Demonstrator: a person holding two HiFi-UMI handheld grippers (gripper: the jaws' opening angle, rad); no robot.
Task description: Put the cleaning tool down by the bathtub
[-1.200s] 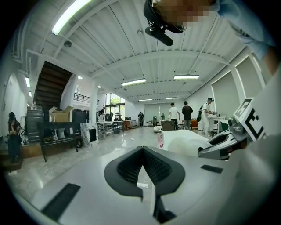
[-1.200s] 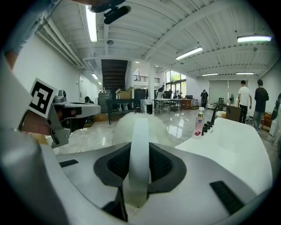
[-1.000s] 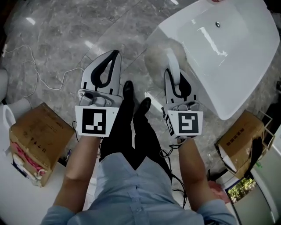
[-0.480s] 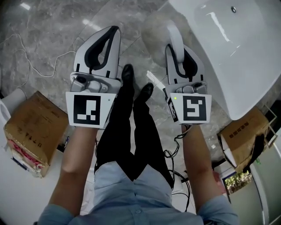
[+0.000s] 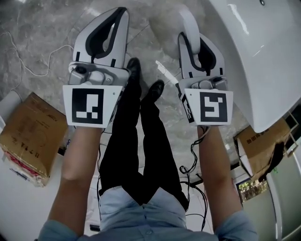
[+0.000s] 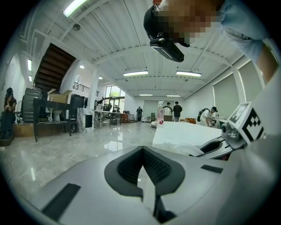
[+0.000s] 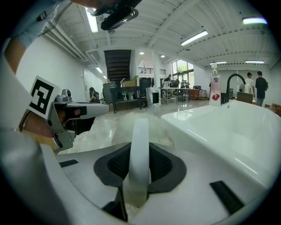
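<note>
Head view: the right tongs (image 5: 194,40) are closed on the white handle (image 5: 187,23) of the cleaning tool. Its pale fluffy head (image 5: 164,21) sticks out in front of them, over the marble floor (image 5: 42,37) and just beside the outer wall of the bathtub (image 5: 263,61). The left tongs (image 5: 121,14) are beside them, well apart from the tub, with their tips together and nothing in them.

Left gripper view: the left tongs (image 6: 142,149) are narrow, the dark pads meet at the tips and the space behind them is empty. The bathtub (image 6: 189,134) rim shows at the right.

Right gripper view: the right tongs (image 7: 140,151) press from both sides on the handle (image 7: 140,127), which runs straight forward between the pads. The fluffy head (image 7: 125,125) lies beyond it, low and next to the bathtub (image 7: 228,127) wall.

The tool looks light. Its handle seems to be stiff, smooth plastic, so it may turn or slide a little in the pads. The head looks soft, would give way under a grip, and offers nothing firm to hold. The handle is therefore the right place to take it, as it is held now. Nothing about it seems fragile, so it can probably be laid on the floor at the foot of the tub without special care.
</note>
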